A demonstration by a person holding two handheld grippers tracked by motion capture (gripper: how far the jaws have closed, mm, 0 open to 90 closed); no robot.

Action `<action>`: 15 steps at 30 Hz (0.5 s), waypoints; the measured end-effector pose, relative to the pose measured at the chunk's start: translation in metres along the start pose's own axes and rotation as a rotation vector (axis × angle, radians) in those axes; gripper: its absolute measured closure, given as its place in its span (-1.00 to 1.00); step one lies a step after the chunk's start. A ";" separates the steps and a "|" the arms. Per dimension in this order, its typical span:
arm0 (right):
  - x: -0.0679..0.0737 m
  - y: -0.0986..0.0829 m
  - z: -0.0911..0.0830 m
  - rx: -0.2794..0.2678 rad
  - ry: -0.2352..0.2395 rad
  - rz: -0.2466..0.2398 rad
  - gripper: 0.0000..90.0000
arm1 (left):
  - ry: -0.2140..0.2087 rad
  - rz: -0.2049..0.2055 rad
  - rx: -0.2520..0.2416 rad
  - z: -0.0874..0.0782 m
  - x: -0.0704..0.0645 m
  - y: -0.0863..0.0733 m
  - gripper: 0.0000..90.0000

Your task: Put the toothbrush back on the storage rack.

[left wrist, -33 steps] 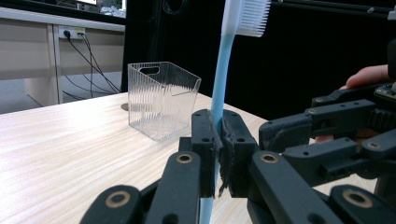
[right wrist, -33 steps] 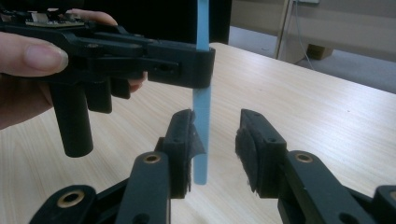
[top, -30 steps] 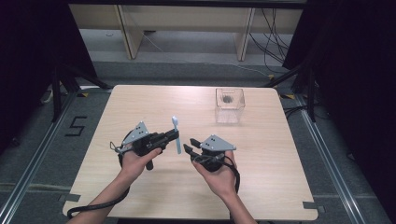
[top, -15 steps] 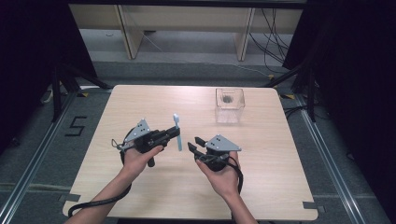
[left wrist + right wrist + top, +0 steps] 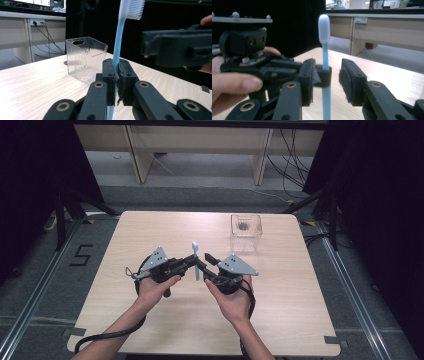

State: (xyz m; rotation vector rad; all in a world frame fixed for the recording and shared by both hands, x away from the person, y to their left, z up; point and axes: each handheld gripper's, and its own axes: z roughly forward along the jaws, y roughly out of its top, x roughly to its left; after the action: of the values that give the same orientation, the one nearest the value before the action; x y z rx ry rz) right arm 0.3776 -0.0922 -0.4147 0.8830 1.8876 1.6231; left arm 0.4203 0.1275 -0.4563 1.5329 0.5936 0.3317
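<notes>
A light-blue toothbrush [image 5: 195, 261] with a white bristle head stands upright over the middle of the table. My left gripper [image 5: 193, 265] is shut on its handle [image 5: 117, 50], bristles uppermost. From the right, my right gripper [image 5: 204, 263] is open, and its two pads stand on either side of the handle [image 5: 325, 58] just below the head, without touching it. In the left gripper view the right gripper [image 5: 180, 50] is a blurred black block close at the right. A clear ribbed plastic box [image 5: 246, 232] stands empty at the back right of the table.
The light wooden table [image 5: 150, 232] has rounded corners and grey floor around it. The clear box [image 5: 85, 58] lies beyond the toothbrush, slightly left in the left gripper view. Black cables trail from both grippers off the near edge. Shelving and desks stand past the far edge.
My right gripper has moved left towards the toothbrush, so its open pads now flank the handle. The left gripper has shifted slightly right, still holding the brush upright.
</notes>
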 end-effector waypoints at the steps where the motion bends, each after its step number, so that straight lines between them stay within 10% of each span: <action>1: 0.002 0.000 0.002 0.001 0.004 0.030 0.41 | 0.001 0.001 0.001 0.000 -0.001 0.000 0.88; 15: 0.007 0.009 0.022 -0.011 -0.015 0.047 0.46 | -0.003 0.015 0.007 0.001 -0.007 -0.001 0.88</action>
State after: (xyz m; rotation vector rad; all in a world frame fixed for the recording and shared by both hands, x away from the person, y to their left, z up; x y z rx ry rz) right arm 0.3903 -0.0718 -0.4095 0.9384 1.8591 1.6483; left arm 0.4149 0.1231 -0.4564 1.5452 0.5818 0.3388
